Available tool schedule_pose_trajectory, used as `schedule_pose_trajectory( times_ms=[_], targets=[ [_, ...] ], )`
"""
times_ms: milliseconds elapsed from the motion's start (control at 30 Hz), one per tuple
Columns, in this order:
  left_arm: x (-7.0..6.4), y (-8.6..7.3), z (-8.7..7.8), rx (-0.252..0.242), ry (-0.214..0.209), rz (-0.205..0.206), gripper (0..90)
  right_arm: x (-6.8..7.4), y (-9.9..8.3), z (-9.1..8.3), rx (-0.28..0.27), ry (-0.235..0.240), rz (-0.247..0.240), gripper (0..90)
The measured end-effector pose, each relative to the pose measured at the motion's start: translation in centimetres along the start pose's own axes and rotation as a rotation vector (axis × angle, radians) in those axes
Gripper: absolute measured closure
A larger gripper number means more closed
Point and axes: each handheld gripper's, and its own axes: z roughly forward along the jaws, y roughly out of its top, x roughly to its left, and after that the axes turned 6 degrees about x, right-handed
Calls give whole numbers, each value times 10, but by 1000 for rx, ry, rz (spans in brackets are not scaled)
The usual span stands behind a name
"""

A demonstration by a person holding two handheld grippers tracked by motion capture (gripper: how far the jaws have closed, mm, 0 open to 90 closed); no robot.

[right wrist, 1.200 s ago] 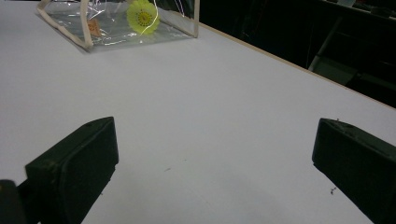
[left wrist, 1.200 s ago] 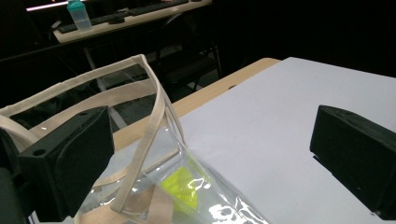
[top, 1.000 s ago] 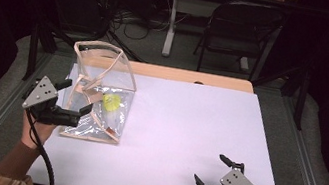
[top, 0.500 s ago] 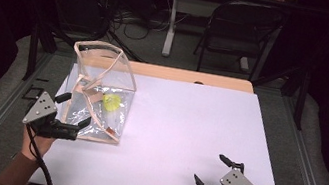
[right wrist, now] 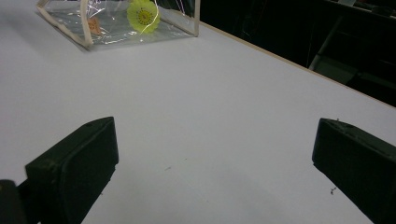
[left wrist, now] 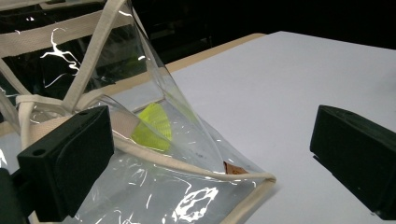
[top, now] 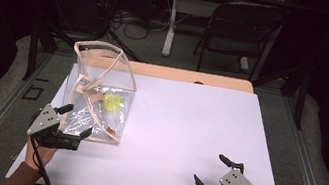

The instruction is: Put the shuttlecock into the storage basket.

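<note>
A clear plastic bag (top: 99, 93) with beige trim and straps stands at the table's left side. Inside it lies a yellow shuttlecock (top: 110, 103) (left wrist: 153, 127) (right wrist: 143, 15). My left gripper (top: 74, 121) is open at the bag's near left corner; in the left gripper view its left jaw overlaps the bag's clear wall (left wrist: 187, 196) and the right jaw is over bare table. My right gripper (top: 213, 170) is open near the front right edge, with nothing between its jaws. A small brown tag (left wrist: 232, 169) shows at the bag's bottom seam.
The white table top (top: 187, 126) stretches between the two grippers. A wooden strip (top: 190, 76) runs along its far edge. Beyond it stand a dark chair (top: 243, 34) and table legs with cables on the floor.
My left gripper has drawn back toward the front edge and down along the bag's left side. The right gripper has not moved. The bag holds its shape.
</note>
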Motion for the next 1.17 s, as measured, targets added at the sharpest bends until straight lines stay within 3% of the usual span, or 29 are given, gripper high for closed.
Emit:
schedule_pose_trajectory(
  times_ms=[200, 767, 933, 1167],
  targets=[
    [-5, -13, 0, -30, -6, 8, 0, 0, 0, 0, 1, 1, 1, 0],
    [-27, -48, 6, 7, 0, 51, 0, 0, 0, 0, 1, 0, -1, 0],
    [-33, -52, 12, 37, -29, 85, 0, 0, 0, 0, -1, 1, -5, 0],
    [-33, -52, 13, 33, -29, 84, 0, -1, 0, 0, -1, 3, -3, 0]
  ],
)
